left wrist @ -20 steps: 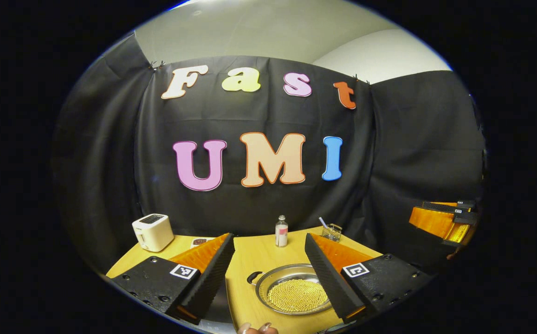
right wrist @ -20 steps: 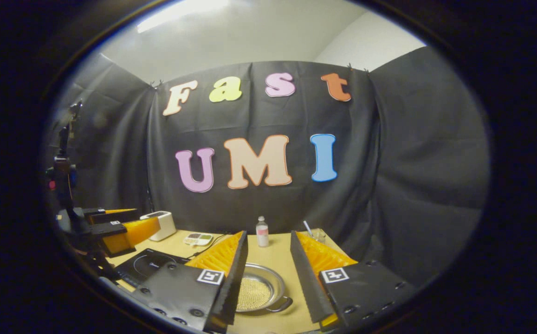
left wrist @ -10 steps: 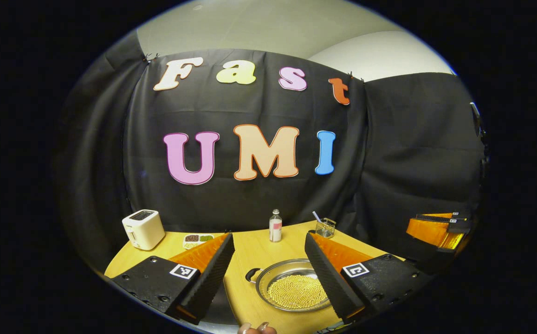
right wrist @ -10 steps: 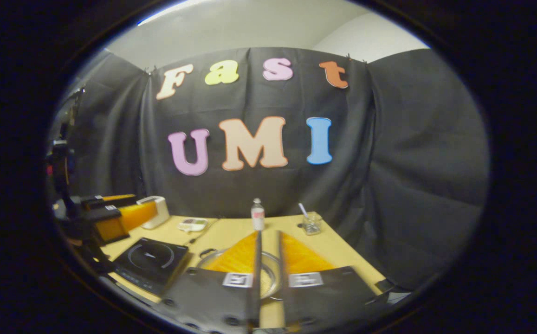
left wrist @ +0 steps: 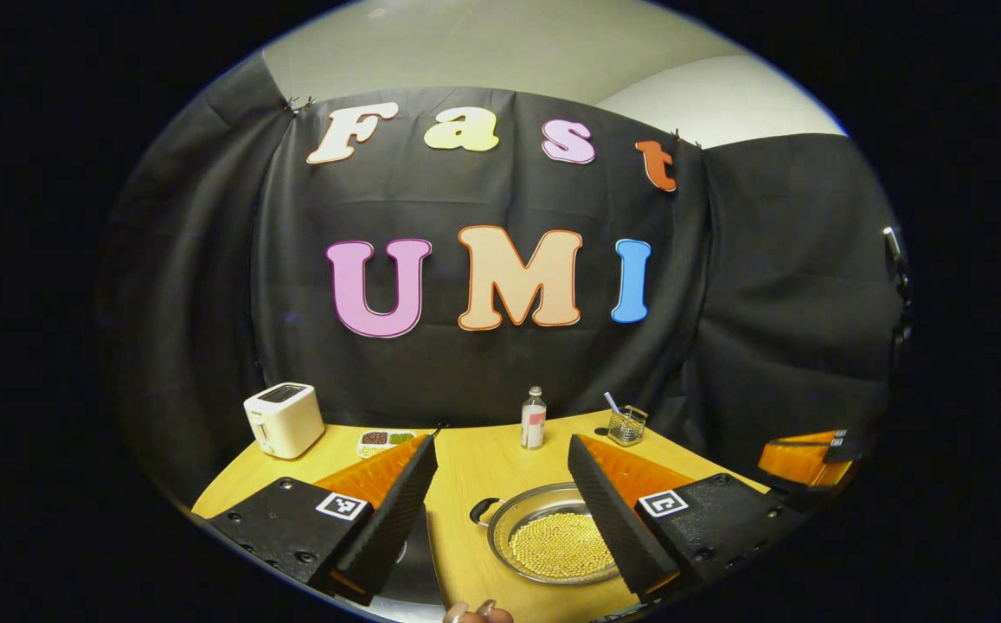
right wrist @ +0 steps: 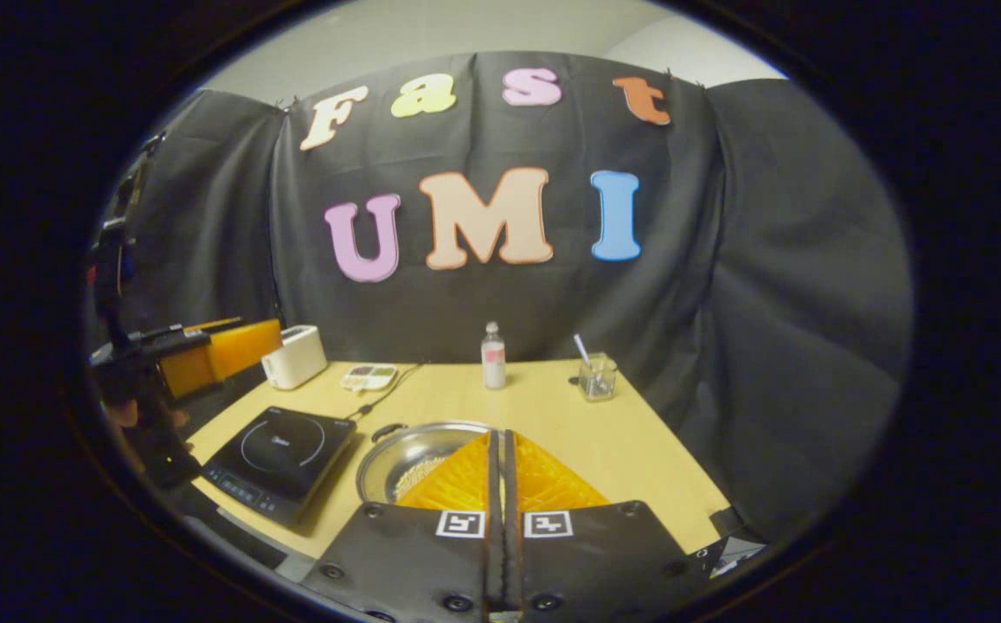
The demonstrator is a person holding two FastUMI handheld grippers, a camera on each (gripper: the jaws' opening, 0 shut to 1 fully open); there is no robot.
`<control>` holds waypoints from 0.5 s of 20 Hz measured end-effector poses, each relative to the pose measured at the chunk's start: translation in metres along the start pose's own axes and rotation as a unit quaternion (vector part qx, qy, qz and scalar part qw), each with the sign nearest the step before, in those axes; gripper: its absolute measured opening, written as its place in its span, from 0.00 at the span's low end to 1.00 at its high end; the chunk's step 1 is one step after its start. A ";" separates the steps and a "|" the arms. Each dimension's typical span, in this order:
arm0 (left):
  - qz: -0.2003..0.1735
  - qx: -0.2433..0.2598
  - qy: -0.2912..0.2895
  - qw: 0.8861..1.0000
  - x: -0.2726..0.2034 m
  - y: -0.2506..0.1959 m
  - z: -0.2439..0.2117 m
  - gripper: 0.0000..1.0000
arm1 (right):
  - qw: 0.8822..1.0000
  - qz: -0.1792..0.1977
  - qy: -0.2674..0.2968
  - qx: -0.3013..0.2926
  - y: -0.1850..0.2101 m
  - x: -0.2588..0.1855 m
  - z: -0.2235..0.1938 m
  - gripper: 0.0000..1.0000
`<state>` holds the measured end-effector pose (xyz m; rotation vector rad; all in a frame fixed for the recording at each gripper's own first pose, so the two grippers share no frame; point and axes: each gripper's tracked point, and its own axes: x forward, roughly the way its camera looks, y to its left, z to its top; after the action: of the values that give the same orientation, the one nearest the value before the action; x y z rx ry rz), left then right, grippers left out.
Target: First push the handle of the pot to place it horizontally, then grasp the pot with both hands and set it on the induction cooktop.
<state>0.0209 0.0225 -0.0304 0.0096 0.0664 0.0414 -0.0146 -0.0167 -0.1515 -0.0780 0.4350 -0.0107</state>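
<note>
On the wooden table point(left wrist: 474, 472) in the left gripper view, the shallow round steel pot of yellow beads point(left wrist: 552, 541) sits between the wide-open, empty fingers of the left gripper point(left wrist: 500, 519), a black loop handle point(left wrist: 483, 509) at its left rim. A hasty push could slop beads out.

In the right gripper view, the right gripper point(right wrist: 500, 459) is closed on nothing above the pot's near side. This view adds the black induction cooktop point(right wrist: 279, 450), just beside the pot.
</note>
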 end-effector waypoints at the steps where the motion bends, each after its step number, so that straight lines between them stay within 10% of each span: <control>1: 0.005 0.000 0.005 1.000 0.001 0.000 -0.004 1.00 | 1.000 0.004 0.026 0.003 -0.001 0.004 -0.020 0.02; 10: 0.056 -0.003 0.040 0.998 0.010 0.007 -0.026 0.98 | 0.965 0.050 0.252 0.049 0.000 0.042 -0.166 0.02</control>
<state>0.0290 0.0300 -0.0570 0.0049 0.1462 0.1549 -0.0467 -0.0304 -0.3187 0.0465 0.9459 0.0493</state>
